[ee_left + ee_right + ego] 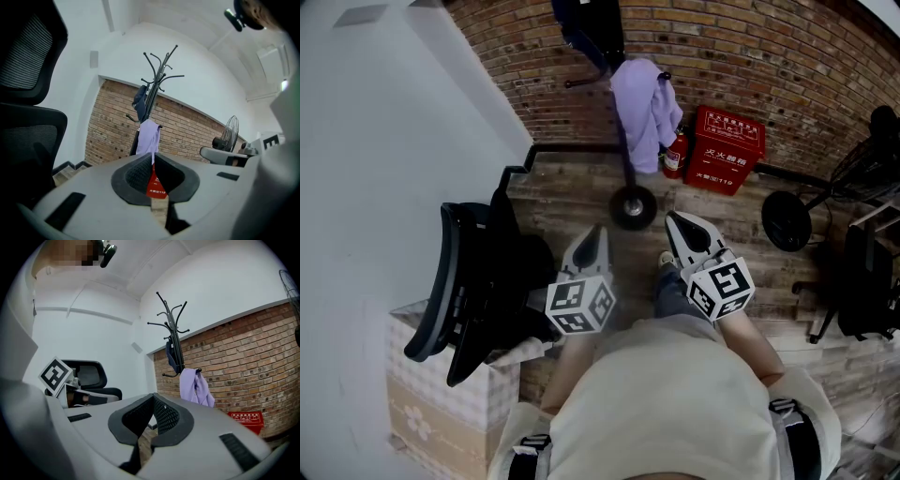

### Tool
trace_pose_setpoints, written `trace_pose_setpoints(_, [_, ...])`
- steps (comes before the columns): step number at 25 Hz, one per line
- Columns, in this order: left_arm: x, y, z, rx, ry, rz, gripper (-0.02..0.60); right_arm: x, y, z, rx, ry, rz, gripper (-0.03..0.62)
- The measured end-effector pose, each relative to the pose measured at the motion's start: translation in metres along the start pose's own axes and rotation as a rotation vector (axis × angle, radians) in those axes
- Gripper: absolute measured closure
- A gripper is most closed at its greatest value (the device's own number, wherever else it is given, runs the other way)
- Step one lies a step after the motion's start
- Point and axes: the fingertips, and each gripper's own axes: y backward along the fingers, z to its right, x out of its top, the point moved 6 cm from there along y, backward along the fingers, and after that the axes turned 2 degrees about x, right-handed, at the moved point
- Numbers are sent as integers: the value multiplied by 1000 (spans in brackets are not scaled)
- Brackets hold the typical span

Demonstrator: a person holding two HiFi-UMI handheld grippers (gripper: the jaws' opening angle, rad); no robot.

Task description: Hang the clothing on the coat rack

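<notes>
Both my tools are empty. The left gripper (152, 158) has its jaws pressed together with nothing between them, and the right gripper (152, 398) is closed the same way on nothing. I hold them low and close to my body, tips aimed forward.

The lavender garment (639, 105) lies straight ahead of the left gripper's tips and a little to the right of the right gripper's line, well apart from both. It drapes from a low arm of the coat rack (157, 77), under a dark garment (172, 356) higher on the pole. It looks properly hooked, though from here I can't see the hook itself.

So I judge the hanging step done, at least for this piece. I see no loose clothing near either gripper. Any further piece would call for spreading the jaws and turning away to find it.
</notes>
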Motion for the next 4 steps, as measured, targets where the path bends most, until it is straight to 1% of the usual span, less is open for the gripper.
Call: trace_pose_setpoints(4, [0, -2, 2, 1, -14, 0, 566, 0, -2, 1, -1, -3, 1, 595])
